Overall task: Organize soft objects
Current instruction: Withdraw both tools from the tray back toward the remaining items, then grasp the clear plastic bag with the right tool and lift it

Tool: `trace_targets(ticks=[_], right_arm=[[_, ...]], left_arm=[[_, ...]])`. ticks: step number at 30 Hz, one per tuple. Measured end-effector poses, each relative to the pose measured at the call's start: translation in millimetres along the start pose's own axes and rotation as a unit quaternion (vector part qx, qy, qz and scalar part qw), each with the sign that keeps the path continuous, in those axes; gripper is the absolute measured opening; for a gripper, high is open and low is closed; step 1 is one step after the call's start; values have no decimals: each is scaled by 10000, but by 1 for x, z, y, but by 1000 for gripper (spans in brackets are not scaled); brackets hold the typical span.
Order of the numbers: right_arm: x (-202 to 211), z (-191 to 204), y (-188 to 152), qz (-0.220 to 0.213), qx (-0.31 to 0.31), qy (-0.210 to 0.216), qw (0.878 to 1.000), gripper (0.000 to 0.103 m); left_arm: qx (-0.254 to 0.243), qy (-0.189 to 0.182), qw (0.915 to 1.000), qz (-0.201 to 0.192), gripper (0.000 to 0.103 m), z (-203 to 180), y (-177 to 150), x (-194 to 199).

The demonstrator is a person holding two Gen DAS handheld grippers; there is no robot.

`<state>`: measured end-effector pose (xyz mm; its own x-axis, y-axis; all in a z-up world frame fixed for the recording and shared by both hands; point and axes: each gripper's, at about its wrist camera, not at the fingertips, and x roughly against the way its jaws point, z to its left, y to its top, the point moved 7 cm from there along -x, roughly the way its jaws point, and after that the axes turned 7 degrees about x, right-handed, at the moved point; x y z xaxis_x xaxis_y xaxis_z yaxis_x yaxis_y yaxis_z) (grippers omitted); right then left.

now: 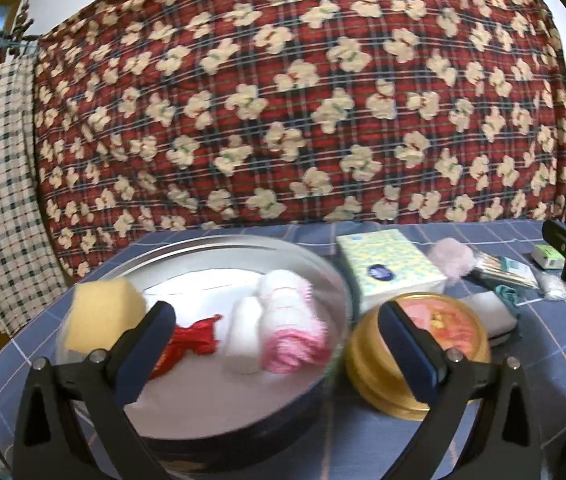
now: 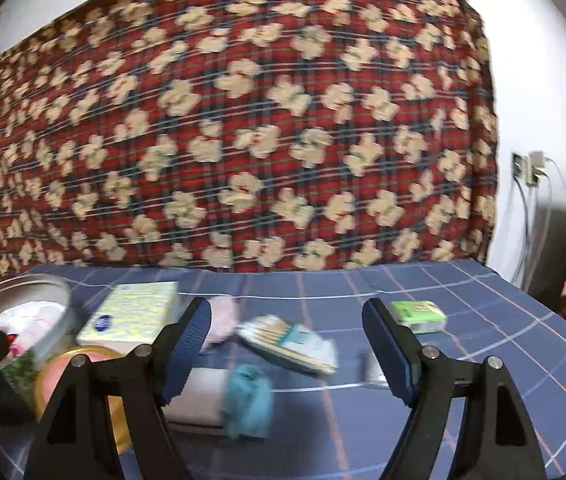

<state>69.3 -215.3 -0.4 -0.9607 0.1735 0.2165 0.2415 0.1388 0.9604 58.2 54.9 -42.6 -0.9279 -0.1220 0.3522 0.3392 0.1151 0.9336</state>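
Observation:
A round metal tin (image 1: pixel 335 280) holds a yellow sponge (image 1: pixel 103 312), a red cloth (image 1: pixel 193 340), a white roll (image 1: pixel 245 340) and a pink-and-white towel roll (image 1: pixel 291 324). My left gripper (image 1: pixel 279 344) is open and empty just above the tin's near side. My right gripper (image 2: pixel 287 344) is open and empty above the blue table. Ahead of it lie a teal cloth (image 2: pixel 249 398) on a white pad (image 2: pixel 199 396), a pale pink puff (image 2: pixel 223 320) and a pack of cotton swabs (image 2: pixel 291 340).
A tissue pack (image 1: pixel 391 268) and a gold tin lid (image 1: pixel 419 364) sit right of the round tin. A green-and-white box (image 2: pixel 419 314) lies far right. A red patterned quilt (image 1: pixel 283 100) hangs behind the table. The table's right edge (image 2: pixel 543 308) is close.

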Motion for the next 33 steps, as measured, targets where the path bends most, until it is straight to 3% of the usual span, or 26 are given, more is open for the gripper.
trace_targets(ticks=[17,24,28,33], right_arm=[[-8,-112,-15,292,-451,-911,9944,80],[-16,-160,-30,660,-849,-1147,9876,80],[-31,-175,-42,1083,-1089,-949,9836,80],[-53,-159,-51,1593,-974,-451,9814,80]], left_arm=[[-811,-733,9940,-31,103,-96,-5,10],[-997,-1009,9899,80,103,-126,-10,12],[-1050,-1233,9866,199,103,-147,-15,14],[-1045,-1542,9815,442,103,-173,-21,14]])
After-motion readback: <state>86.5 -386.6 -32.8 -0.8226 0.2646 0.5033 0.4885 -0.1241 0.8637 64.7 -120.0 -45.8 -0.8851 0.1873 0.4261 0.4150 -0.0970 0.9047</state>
